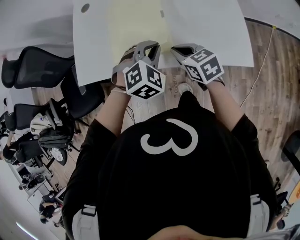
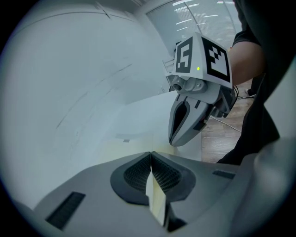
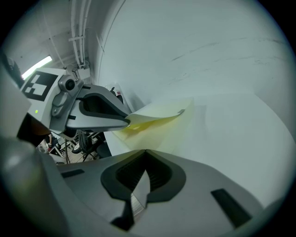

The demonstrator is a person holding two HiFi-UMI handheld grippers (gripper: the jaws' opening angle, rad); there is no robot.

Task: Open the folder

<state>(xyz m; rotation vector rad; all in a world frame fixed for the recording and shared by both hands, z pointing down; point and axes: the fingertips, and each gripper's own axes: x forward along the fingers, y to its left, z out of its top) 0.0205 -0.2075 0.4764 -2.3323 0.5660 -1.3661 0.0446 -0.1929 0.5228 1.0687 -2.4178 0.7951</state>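
At the head view's top centre, the yellow folder (image 1: 138,28) is laid lengthwise up the white bench (image 1: 211,33); its near edge is clamped by the left tongs (image 2: 151,169), a pale sheet (image 3: 138,190) by the right tongs (image 3: 144,169)

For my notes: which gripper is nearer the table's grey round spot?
Left. The left gripper is below-right of the grey round spot; the right gripper is farther right.
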